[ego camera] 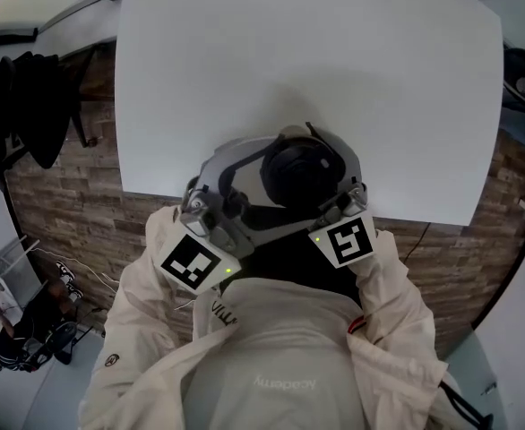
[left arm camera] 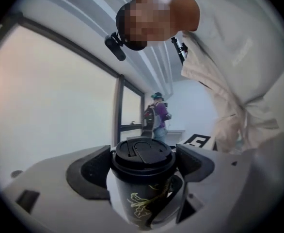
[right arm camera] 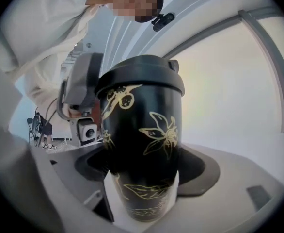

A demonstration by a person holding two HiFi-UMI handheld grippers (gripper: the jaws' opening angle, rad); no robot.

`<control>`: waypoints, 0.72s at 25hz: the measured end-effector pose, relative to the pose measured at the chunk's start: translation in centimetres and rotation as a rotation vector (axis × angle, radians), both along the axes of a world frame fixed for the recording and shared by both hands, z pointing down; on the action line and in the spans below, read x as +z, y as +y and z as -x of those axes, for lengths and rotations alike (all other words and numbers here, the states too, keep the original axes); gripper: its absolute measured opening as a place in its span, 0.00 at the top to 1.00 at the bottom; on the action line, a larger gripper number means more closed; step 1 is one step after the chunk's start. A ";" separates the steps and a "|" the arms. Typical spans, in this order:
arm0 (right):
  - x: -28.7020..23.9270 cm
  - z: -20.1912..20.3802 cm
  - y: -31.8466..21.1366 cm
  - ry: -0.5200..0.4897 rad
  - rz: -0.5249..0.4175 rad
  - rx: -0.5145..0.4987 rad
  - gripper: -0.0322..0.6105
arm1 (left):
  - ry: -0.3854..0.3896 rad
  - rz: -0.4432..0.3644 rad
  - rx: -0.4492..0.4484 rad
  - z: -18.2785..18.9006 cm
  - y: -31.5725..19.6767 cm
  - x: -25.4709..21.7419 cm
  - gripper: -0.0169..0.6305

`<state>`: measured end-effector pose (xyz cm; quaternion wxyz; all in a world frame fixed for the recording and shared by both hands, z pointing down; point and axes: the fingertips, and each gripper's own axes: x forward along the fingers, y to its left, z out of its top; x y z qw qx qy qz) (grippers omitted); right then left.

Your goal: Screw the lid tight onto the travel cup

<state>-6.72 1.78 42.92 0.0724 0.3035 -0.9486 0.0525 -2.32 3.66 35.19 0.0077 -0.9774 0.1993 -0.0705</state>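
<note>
Gripping glossy black travel cup [right arm camera: 143,130], gold flower print, body clamped between right gripper [right arm camera: 143,168] jaws.
Pinching round matte lid [left arm camera: 143,153] atop it with left gripper [left arm camera: 143,165]; cannot see tapered base, cropped below jaws.

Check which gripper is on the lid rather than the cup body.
The left gripper: its jaws close on the black lid at its rim. The right gripper instead clamps the flower-printed cup body lower down.

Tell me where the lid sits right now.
In the left gripper view the lid sits atop the travel cup, centred between the jaws of the left gripper; the head view shows it over the near edge of the white table.
</note>
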 end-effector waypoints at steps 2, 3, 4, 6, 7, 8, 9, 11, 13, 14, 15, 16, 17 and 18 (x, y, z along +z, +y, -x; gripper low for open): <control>0.0 0.0 -0.1 -0.001 0.005 -0.002 0.33 | -0.004 0.014 0.102 0.0 -0.2 -0.1 0.32; 0.0 0.0 -0.1 -0.003 0.007 0.002 0.33 | -0.005 0.022 0.117 -0.1 -0.2 -0.2 0.32; 0.0 0.0 -0.1 -0.006 0.009 0.006 0.33 | -0.006 0.030 0.109 -0.1 -0.3 -0.1 0.32; 0.0 -0.1 0.0 -0.010 0.009 0.014 0.33 | -0.014 0.048 0.041 0.1 -0.2 0.2 0.32; 0.0 -0.1 0.1 -0.012 0.009 0.018 0.33 | -0.021 0.053 -0.007 0.3 -0.2 0.3 0.32; 0.0 -0.1 0.1 -0.013 0.009 0.022 0.33 | -0.028 0.054 -0.062 0.5 -0.2 0.4 0.32; 0.0 -0.1 0.1 -0.013 0.008 0.026 0.33 | -0.034 0.056 -0.121 0.8 -0.2 0.4 0.32; 0.1 -0.1 0.0 -0.011 0.008 0.034 0.33 | -0.045 0.063 -0.260 1.2 -0.2 0.3 0.32; 0.0 0.0 -0.1 -0.011 0.005 0.040 0.33 | -0.049 0.078 -0.413 1.5 -0.3 0.4 0.32; -0.1 0.0 -0.2 -0.013 0.002 0.043 0.33 | -0.046 0.090 -0.487 1.5 -0.4 0.5 0.32; -0.1 0.0 -0.3 -0.016 0.001 0.046 0.33 | -0.039 0.104 -0.551 1.5 -0.4 0.5 0.32; -0.2 0.0 -0.3 -0.017 0.000 0.049 0.33 | -0.030 0.117 -0.599 1.4 -0.5 0.6 0.32; -0.2 0.1 -0.3 -0.019 -0.001 0.051 0.33 | -0.020 0.123 -0.625 1.3 -0.5 0.6 0.32; -0.3 0.1 -0.3 -0.021 0.000 0.053 0.33 | -0.015 0.118 -0.628 1.1 -0.5 0.6 0.33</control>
